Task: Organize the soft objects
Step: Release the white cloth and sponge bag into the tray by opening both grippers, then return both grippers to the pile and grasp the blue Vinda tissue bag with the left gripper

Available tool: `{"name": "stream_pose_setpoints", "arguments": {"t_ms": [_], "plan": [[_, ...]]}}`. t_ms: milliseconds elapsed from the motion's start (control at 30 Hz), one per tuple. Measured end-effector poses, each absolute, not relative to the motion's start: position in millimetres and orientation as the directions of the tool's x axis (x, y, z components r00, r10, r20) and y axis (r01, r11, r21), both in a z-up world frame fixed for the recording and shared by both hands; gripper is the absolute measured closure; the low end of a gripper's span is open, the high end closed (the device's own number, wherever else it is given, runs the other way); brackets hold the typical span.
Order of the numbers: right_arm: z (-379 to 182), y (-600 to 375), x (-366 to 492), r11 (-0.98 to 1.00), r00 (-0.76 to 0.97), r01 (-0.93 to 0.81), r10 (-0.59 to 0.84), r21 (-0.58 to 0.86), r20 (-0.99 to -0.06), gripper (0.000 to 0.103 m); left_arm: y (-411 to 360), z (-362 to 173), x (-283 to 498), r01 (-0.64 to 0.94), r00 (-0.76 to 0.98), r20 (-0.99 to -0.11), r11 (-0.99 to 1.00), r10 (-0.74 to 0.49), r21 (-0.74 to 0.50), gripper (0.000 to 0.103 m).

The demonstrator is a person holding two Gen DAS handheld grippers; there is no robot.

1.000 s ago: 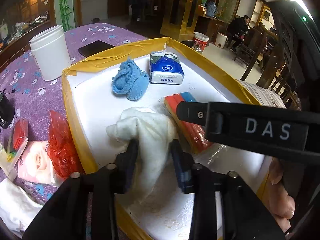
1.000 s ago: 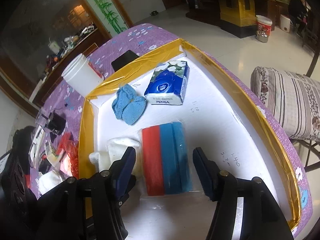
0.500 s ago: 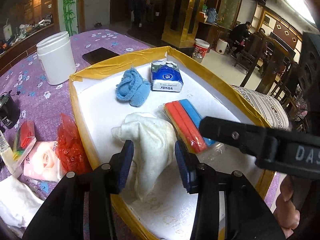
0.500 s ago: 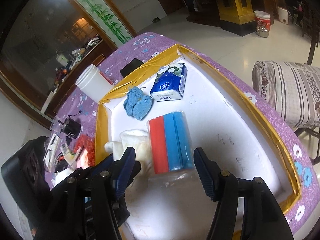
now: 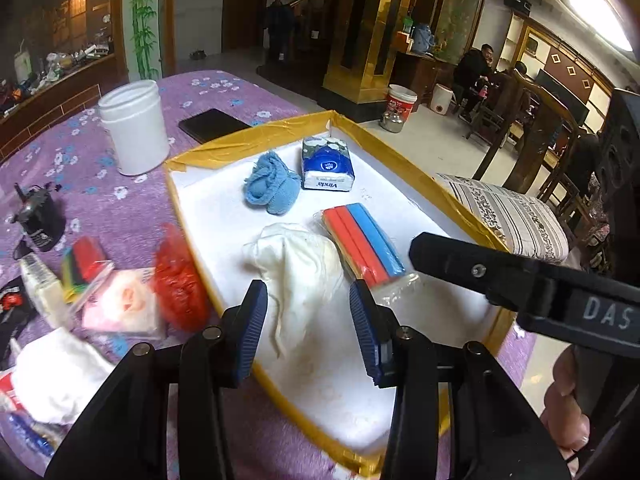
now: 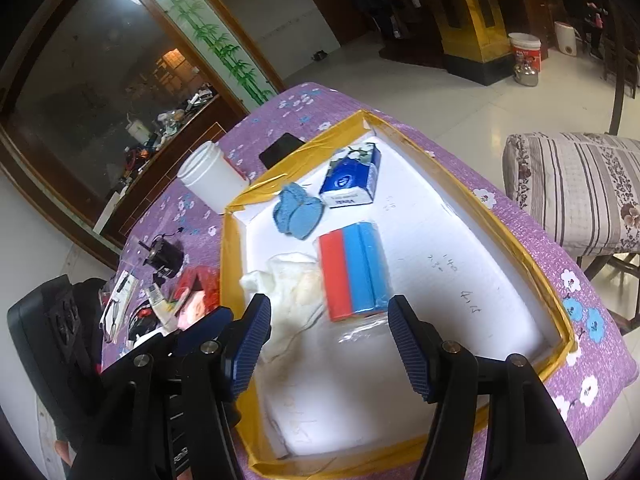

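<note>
Foam tray [image 5: 208, 216], white inside and edged with yellow tape, sits on a purple flowered tabletop [image 5: 120, 200] and holds 4 soft things. At its far end lies a crumpled blue knitted cloth [image 5: 272, 188], just beside a blue-and-white tissue pack [image 5: 328, 164] with a glossy wrapper. Nearer the cameras lies a rumpled white cloth [image 5: 300, 268], limp and creased, touching or almost touching a flat pack of sponges [image 5: 364, 240] in red and blue strips, sealed in clear plastic that sticks out past its near end.

Left tongs [image 5: 308, 328] hang above the near part of the white cloth with ribbed blue pads [image 5: 252, 332] apart; the cloth lies on the tray below them, not pinched, so they are released. Their jaws have just been opening a little. Right tongs [image 6: 328, 344] are also released, their pads spread wide over the clear plastic at the near end of the sponge pack and gripping nothing. In the left wrist view 1 black finger of the right tongs crosses the tray's right side, with part of a hand [image 5: 568, 408] beneath it.

Outside the tray, on the tabletop, stand a white cylindrical plastic jar [image 5: 134, 128] and a flat black phone [image 5: 212, 124]. Along the tray's left edge lie a crinkled red plastic bag [image 5: 180, 280], a pink tissue pack [image 5: 120, 304], a small pack of coloured strips [image 5: 86, 264], another white cloth [image 5: 56, 372] and a small black device [image 5: 38, 216].
</note>
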State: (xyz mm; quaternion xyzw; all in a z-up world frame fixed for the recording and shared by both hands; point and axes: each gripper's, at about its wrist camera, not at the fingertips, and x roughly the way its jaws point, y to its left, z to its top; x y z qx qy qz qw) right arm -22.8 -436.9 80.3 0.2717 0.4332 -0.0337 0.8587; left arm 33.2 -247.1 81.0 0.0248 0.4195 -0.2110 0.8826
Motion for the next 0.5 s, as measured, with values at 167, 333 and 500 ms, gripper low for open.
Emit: {"name": "stream_pose_setpoints", "arguments": {"t_ms": [167, 333, 500], "plan": [[89, -419, -26, 0.867, 0.626, 0.253, 0.192, 0.43, -0.756, 0.039, -229, 94, 17, 0.394, 0.583, -0.735, 0.912, -0.346, -0.117, 0.062], [96, -400, -28, 0.884, 0.624, 0.216, 0.202, 0.415, -0.755, 0.039, -200, 98, 2, 0.377, 0.597, -0.728, 0.919, -0.338, -0.118, 0.062], [96, -373, -25, 0.9, 0.606, 0.158, 0.236, 0.407, -0.759, 0.039, -149, 101, -20, 0.33, 0.629, -0.709, 0.935, -0.32, -0.129, 0.062]]}}
